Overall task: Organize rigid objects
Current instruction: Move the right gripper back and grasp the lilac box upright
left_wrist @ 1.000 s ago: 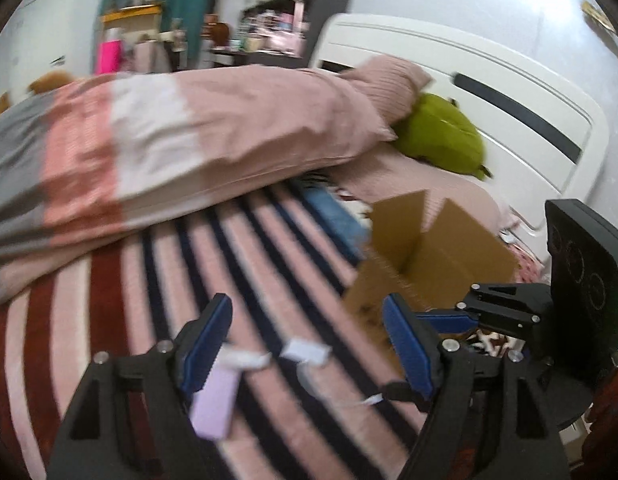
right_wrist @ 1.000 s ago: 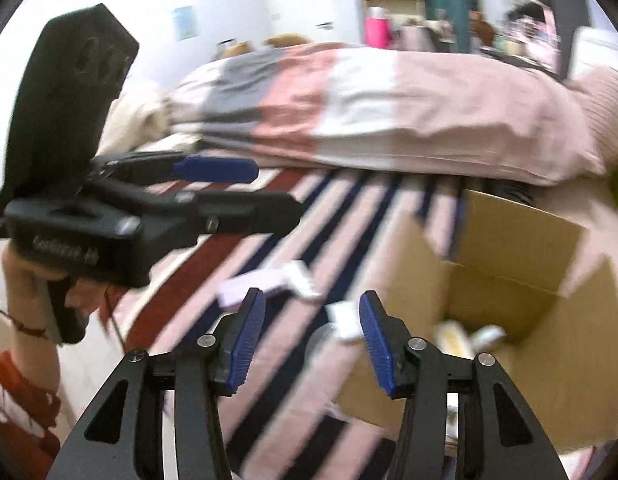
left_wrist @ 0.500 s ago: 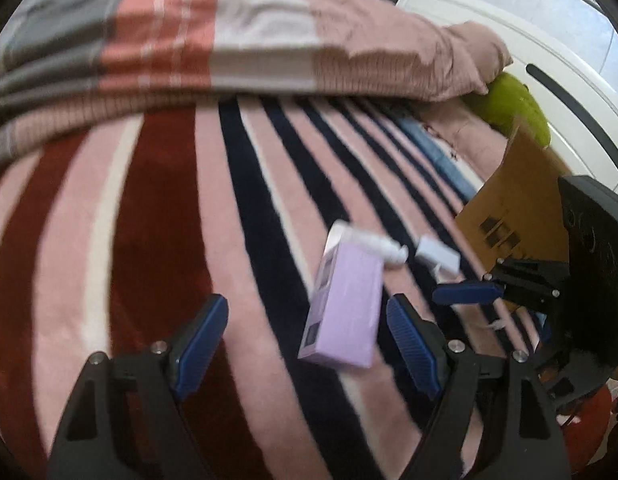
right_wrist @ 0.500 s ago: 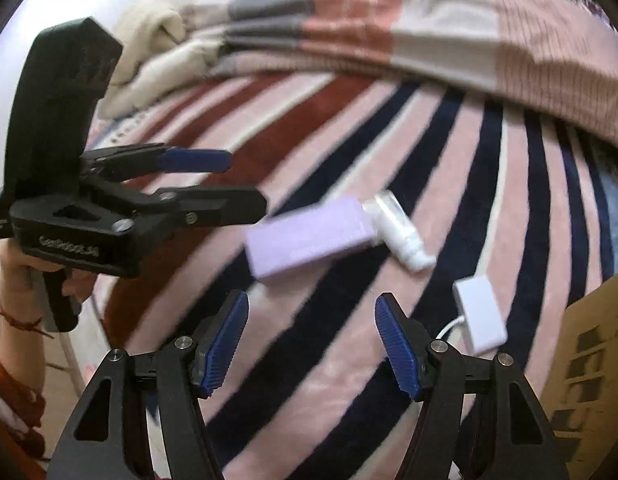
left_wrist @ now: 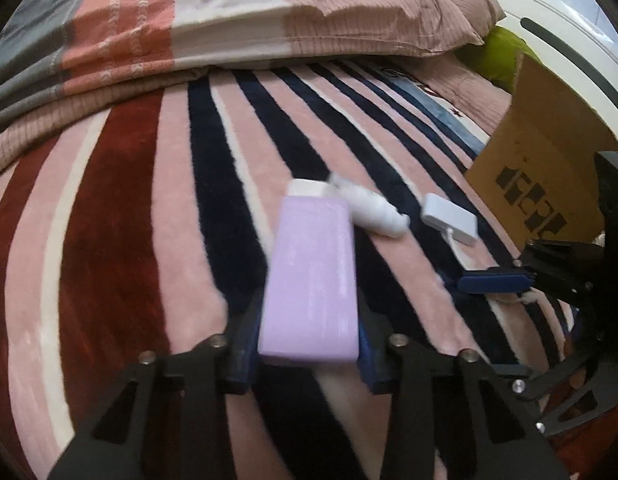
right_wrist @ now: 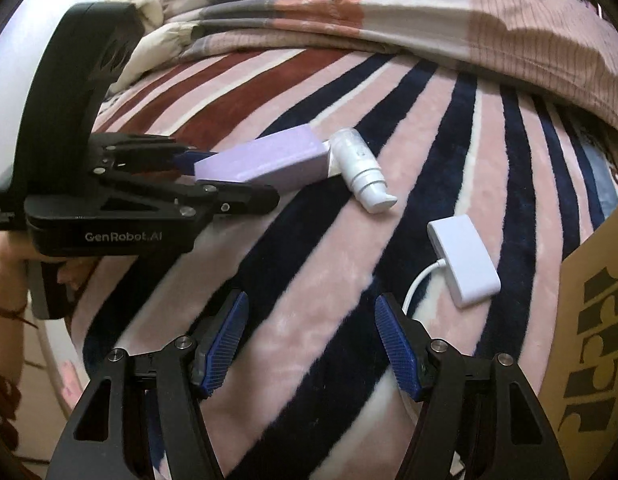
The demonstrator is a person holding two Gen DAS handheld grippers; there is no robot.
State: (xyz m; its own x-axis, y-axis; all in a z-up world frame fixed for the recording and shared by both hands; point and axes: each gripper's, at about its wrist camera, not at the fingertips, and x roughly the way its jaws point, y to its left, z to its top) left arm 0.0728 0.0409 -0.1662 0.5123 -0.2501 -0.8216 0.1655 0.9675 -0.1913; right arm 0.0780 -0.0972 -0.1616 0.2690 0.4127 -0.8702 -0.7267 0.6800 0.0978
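Observation:
A lilac box [left_wrist: 311, 280] lies on the striped blanket [left_wrist: 141, 216], and my left gripper [left_wrist: 305, 344] is shut on its near end. The box also shows in the right wrist view [right_wrist: 265, 158]. A white pump bottle [left_wrist: 375, 210] lies beside its far end, also in the right wrist view [right_wrist: 359, 170]. A white adapter with a cable [right_wrist: 463, 260] lies to the right, also in the left wrist view [left_wrist: 449, 218]. My right gripper [right_wrist: 311, 344] is open and empty, hovering near the adapter's cable. A cardboard box [left_wrist: 541, 168] stands at right.
A folded striped duvet [left_wrist: 229, 20] lies across the back of the bed. A green plush [left_wrist: 505, 52] sits by the white headboard [left_wrist: 549, 20]. The cardboard box's side [right_wrist: 593, 340] fills the right edge of the right wrist view.
Both grippers have dropped toward the blanket. My left gripper moved forward and closed on the lilac box. My right gripper stayed open and moved closer to the adapter.

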